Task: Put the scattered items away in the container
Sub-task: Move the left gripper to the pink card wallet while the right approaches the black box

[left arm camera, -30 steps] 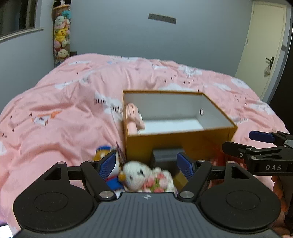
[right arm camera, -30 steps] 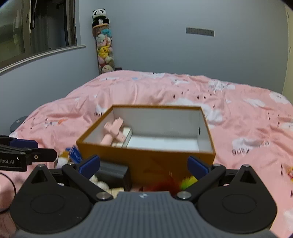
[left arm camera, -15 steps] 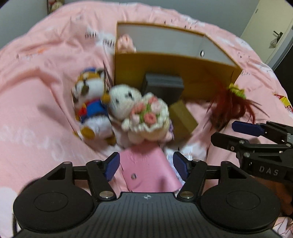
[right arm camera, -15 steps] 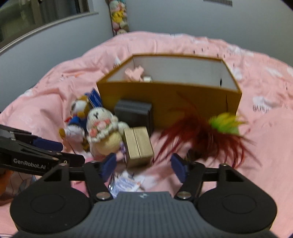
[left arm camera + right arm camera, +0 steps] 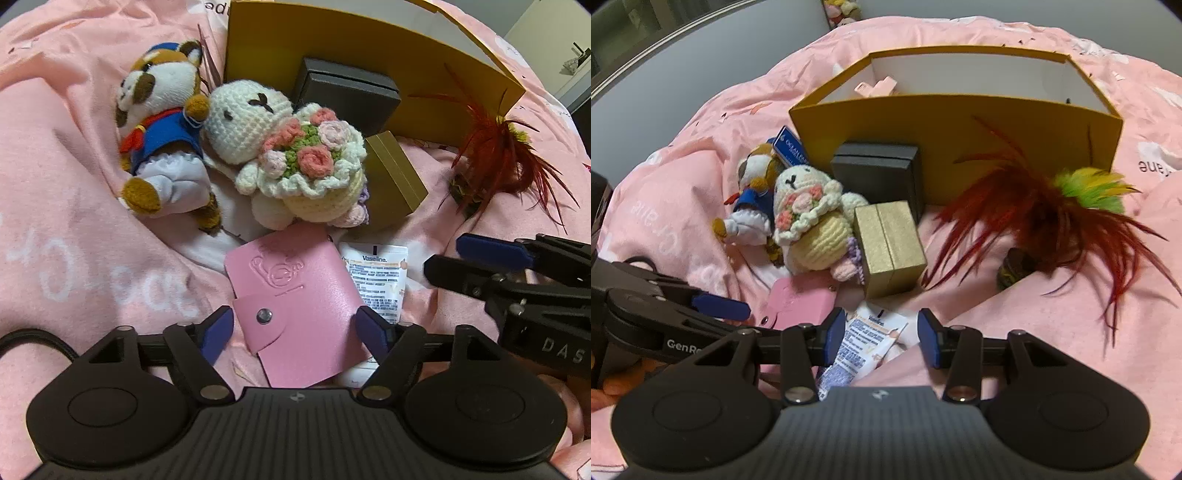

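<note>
My left gripper (image 5: pixel 295 330) is open, its fingers either side of a pink snap wallet (image 5: pixel 295 299) lying on the bed. My right gripper (image 5: pixel 882 334) is open, straddling a white Vaseline sachet (image 5: pixel 864 339), which also shows in the left wrist view (image 5: pixel 376 280). Past them lie a crocheted bunny with flowers (image 5: pixel 291 158), a sailor plush (image 5: pixel 159 125), a gold box (image 5: pixel 890 247), a black box (image 5: pixel 879 173) and a red feather toy (image 5: pixel 1027 221). The yellow cardboard container (image 5: pixel 960 136) stands open behind, a pink item (image 5: pixel 875 86) inside.
Everything rests on a rumpled pink duvet (image 5: pixel 74 240). A blue card (image 5: pixel 790 147) leans by the container's left corner. The right gripper's arm (image 5: pixel 517 280) crosses the right side of the left wrist view. A shelf of plush toys (image 5: pixel 842 7) stands at the far wall.
Both grippers have tilted down and moved closer to the pile. The left now brackets the pink wallet; the right has come over the sachet with its fingers narrower.
</note>
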